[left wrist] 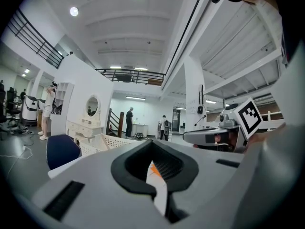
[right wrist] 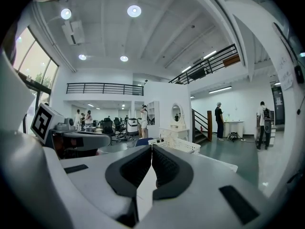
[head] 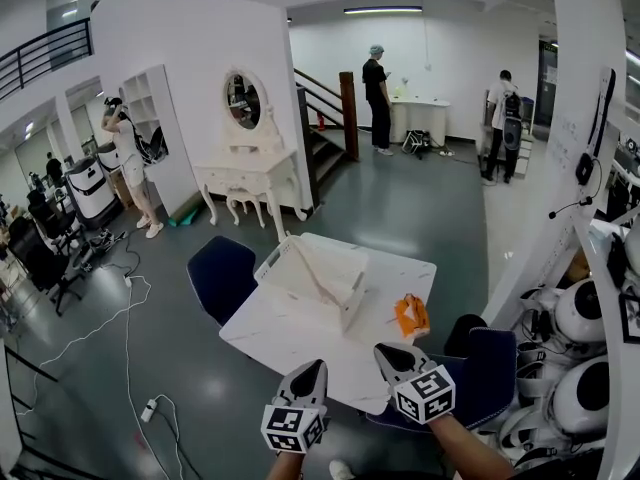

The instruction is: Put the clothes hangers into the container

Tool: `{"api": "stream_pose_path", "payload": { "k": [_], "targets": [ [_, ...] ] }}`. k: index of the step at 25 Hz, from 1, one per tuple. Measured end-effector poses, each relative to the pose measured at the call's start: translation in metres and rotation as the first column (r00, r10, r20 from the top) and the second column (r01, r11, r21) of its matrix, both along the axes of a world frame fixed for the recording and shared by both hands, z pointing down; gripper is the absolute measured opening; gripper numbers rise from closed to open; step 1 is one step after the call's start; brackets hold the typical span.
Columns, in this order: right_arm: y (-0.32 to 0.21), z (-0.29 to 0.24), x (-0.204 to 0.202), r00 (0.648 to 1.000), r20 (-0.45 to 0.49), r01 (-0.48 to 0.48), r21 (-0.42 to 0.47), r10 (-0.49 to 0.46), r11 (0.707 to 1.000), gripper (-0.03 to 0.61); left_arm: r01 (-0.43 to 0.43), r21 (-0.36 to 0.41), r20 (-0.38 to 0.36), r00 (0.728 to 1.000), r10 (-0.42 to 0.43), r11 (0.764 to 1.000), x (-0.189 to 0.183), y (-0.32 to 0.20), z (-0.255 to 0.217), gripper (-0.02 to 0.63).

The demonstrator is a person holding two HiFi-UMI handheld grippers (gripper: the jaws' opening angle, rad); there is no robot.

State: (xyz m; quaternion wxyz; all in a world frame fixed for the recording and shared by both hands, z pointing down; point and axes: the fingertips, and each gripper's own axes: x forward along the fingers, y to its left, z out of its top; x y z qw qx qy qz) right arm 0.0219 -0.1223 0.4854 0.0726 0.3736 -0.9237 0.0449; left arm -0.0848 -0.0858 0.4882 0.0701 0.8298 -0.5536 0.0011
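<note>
The fingers [left wrist: 127, 162] of the left gripper [head: 311, 369] are shut tight, and nothing is in them. The fingers [right wrist: 167, 168] of the right gripper [head: 388, 352] are shut tight too, and they hold nothing. Both grippers hang over the near edge of the white table [head: 290, 333].

The orange clothes hangers [head: 411, 316] lie on the table at 1 o'clock from the right gripper. They are very near the table's right edge. The white container [head: 283, 258] sits on the far half of the table, at 12 o'clock from the left gripper, close to the far left edge.

The table top between the grippers and the container is bare. A blue chair [head: 222, 276] stands by the table at 10 o'clock. Another blue chair [head: 495, 363] is at 3 o'clock, beside the right gripper. Past the table at 12 o'clock there is wide gray floor [head: 420, 218].
</note>
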Motion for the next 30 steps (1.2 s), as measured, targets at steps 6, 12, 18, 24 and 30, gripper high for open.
{"api": "stream_pose_path", "payload": {
  "k": [6, 12, 18, 24, 30],
  "targets": [
    [0.02, -0.004, 0.009, 1.0, 0.007, 0.015, 0.009, -0.015, 1.0, 0.02, 0.002, 0.006, -0.007, 1.0, -0.002, 1.0, 0.017, 0.021, -0.002, 0.005],
    [0.038, -0.001, 0.014, 0.999, 0.012, 0.037, 0.007, -0.037, 0.999, 0.02, 0.026, 0.002, -0.003, 1.0, -0.026, 1.0, 0.022, 0.042, -0.001, 0.005],
    [0.05, -0.001, 0.017, 0.999, 0.017, 0.047, 0.009, -0.047, 0.999, 0.02, 0.044, 0.002, -0.003, 0.999, -0.044, 0.999, 0.024, 0.055, -0.001, 0.005],
    [0.058, -0.003, 0.024, 0.999, 0.023, 0.046, 0.012, -0.046, 0.999, 0.02, 0.044, 0.008, -0.002, 0.999, -0.044, 0.999, 0.032, 0.063, -0.003, 0.005],
    [0.064, -0.004, 0.032, 0.999, 0.024, 0.048, 0.013, -0.048, 0.999, 0.02, 0.045, 0.014, -0.004, 0.999, -0.045, 0.999, 0.039, 0.067, -0.005, 0.005]
  ]
}}
